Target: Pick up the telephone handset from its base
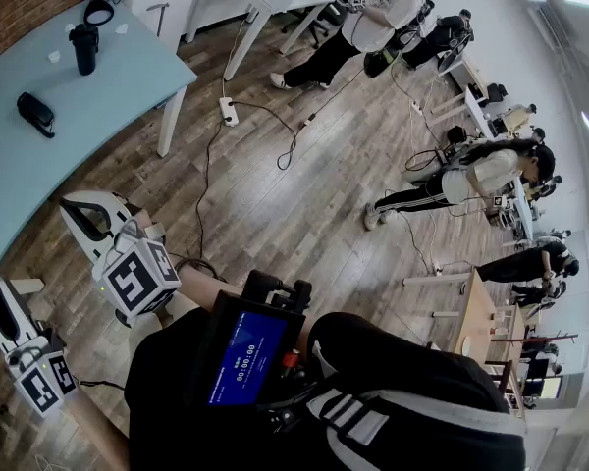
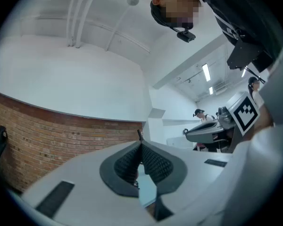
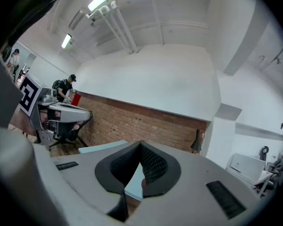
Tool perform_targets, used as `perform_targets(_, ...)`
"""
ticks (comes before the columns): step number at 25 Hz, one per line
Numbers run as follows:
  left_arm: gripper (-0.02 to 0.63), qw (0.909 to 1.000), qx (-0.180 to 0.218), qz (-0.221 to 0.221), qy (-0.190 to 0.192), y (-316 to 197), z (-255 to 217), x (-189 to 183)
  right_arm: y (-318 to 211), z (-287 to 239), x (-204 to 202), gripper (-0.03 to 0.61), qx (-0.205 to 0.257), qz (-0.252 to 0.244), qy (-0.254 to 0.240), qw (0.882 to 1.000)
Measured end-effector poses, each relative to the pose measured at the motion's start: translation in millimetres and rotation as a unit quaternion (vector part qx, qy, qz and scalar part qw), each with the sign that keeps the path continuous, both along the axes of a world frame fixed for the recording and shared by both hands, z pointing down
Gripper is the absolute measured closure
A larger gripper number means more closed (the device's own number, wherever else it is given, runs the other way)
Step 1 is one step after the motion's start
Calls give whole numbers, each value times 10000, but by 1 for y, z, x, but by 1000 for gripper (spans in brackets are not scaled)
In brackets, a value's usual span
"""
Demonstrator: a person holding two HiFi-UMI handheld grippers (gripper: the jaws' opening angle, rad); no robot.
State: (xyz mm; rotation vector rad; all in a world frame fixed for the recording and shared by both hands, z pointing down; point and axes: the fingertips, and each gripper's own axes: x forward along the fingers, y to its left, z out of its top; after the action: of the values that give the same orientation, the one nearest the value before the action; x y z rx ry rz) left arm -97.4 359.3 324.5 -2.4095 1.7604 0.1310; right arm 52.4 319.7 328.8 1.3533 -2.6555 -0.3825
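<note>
Pre-reach: left gripper (image 1: 0, 297) & right gripper (image 1: 76, 211) both clenched, empty, off the table (image 1: 118, 81) edge. Nxt: open jaws, reach probable handset (image 1: 36, 114).

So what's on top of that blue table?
A black phone, a dark bottle, a small lamp and some white bits. The table runs past the picture's edge, so that part is unseen.

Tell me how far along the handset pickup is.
Nothing looks done yet. The left hand-held gripper and right hand-held gripper are both shut and empty, touching nothing on the blue table. A small black object lying there may be the phone; it is too small to tell. Left to do: reach it, open the jaws, grip the handset and lift it.
</note>
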Motion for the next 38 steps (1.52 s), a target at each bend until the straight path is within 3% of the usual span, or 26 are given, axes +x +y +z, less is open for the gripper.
perform_targets(5, 604, 9998, -142, 100, -63, 10, 8, 24, 11, 1, 26, 554, -121, 105, -118, 9998)
perform_targets(9, 604, 9999, -42, 134, -84, 15, 3, 32, 19, -1, 24, 551, -258, -238, -383, 9986)
perform_targets(12, 604, 9998, 83, 142, -127, 12, 7, 35, 24, 3, 17, 551, -110, -447, -412, 9981)
perform_targets(16, 604, 9992, 271, 287, -56, 23, 16, 55, 39, 7, 26, 551, 555, -507, -253, 9969)
perform_targets(18, 604, 9990, 192, 392, -123, 23, 8, 59, 42, -4, 30, 551, 364, -322, -620, 9969)
perform_targets(20, 604, 9985, 115, 467, -245, 6, -4, 51, 27, -8, 23, 551, -40, -117, -823, 9965)
perform_targets(23, 604, 9980, 107, 560, -278, -18, -8, 35, 5, 0, 8, 551, -314, 1, -617, 9976)
perform_targets(38, 604, 9969, 152, 663, -386, -33, 1, -46, -19, 3, -71, 551, -318, 65, -543, 9980)
